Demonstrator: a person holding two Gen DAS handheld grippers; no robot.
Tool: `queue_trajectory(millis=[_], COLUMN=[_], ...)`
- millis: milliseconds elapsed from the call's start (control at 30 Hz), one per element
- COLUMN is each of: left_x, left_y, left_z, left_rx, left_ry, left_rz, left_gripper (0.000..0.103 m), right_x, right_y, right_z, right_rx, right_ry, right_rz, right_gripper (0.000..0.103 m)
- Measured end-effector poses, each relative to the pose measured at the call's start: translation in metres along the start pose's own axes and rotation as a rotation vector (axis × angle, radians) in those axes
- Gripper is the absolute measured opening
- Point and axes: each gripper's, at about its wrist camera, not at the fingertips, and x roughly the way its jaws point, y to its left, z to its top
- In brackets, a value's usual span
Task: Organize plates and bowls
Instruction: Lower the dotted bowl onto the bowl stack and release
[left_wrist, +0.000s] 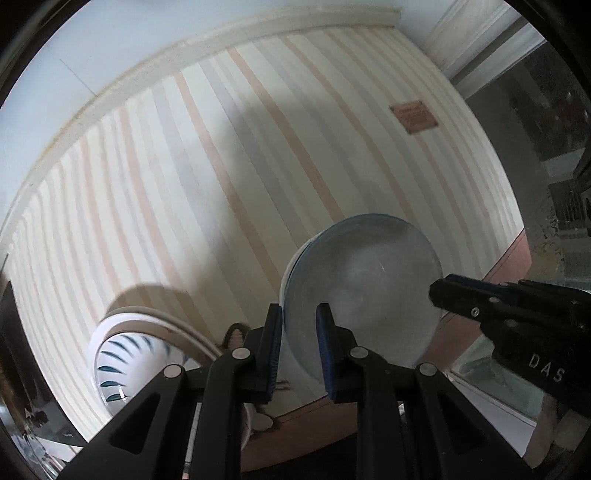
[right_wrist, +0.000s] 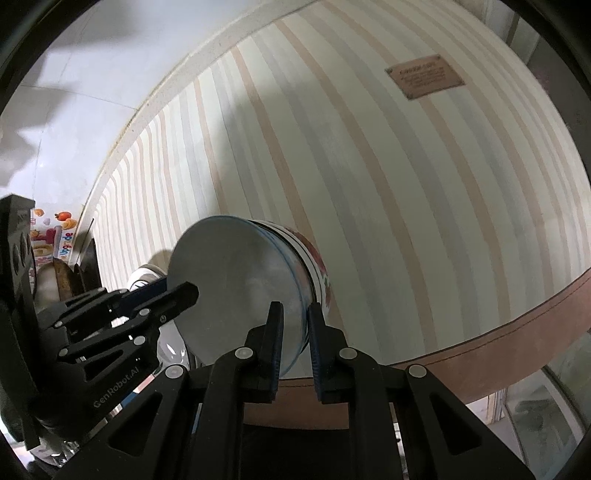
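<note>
A pale blue-grey bowl (left_wrist: 369, 288) (right_wrist: 229, 280) sits nested in a white bowl with red and blue patterning (right_wrist: 316, 266) above the striped tablecloth (left_wrist: 207, 177). My left gripper (left_wrist: 299, 350) is shut on the stack's rim on one side. From the opposite side, my right gripper (right_wrist: 295, 332) is shut on the rim too. Each gripper shows in the other's view: the right gripper (left_wrist: 443, 291) and the left gripper (right_wrist: 188, 291). A second white bowl with blue leaf marks (left_wrist: 122, 354) rests on the cloth beside the stack.
The cloth bears a small brown label (left_wrist: 413, 116) (right_wrist: 424, 79) and has a brown border (right_wrist: 517, 325) at the table's near edge. Colourful packaging and dark objects (right_wrist: 48, 236) crowd the left side. A pale wall runs behind the table.
</note>
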Motion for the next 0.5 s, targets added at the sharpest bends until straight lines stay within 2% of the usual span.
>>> queue_trajectory(millis=[100,133,167,200,267,333,367,433,500], left_x=[-0.031,-0.037,-0.046,-0.056,-0.070,-0.082,-0.087,-0.096,-0.105], left_y=[0.000,0.000,0.001,0.003,0.005,0.008,0.009,0.010,0.010], left_z=[-0.014,-0.016,-0.022,-0.028,-0.038,-0.048,-0.054,-0.062,-0.070], left_rx=[0.012,0.015,0.015,0.014,0.014,0.013,0.014,0.012,0.017], left_ry=[-0.083,-0.099,-0.123,-0.145,-0.172,-0.193,-0.202,-0.219,-0.241], left_rz=[0.039,0.045,0.041,0.036,0.026,0.023,0.024,0.021,0.028], left_gripper=[0.018,0.020,0.022,0.026,0.028,0.039,0.043,0.063,0.074], right_x=[-0.021,-0.029,-0.039,-0.047,-0.064,-0.080,-0.088,-0.100,-0.110], right_y=[0.008,0.011,0.015,0.019,0.027,0.035,0.039,0.045,0.051], right_z=[-0.011,-0.016,-0.022,-0.028,-0.042,-0.056,-0.064,-0.078,-0.092], right_rx=[-0.019,-0.025,-0.031,-0.038,-0.050,-0.059,-0.065,-0.070,-0.076], right_ry=[-0.064,-0.084,-0.113,-0.138,-0.183,-0.230,-0.256,-0.291,-0.317], right_rz=[-0.035,-0.043,-0.056,-0.066,-0.066,-0.070,-0.073,-0.077,-0.086], right_gripper=[0.016,0.022,0.034,0.041,0.063,0.077,0.080,0.084,0.088])
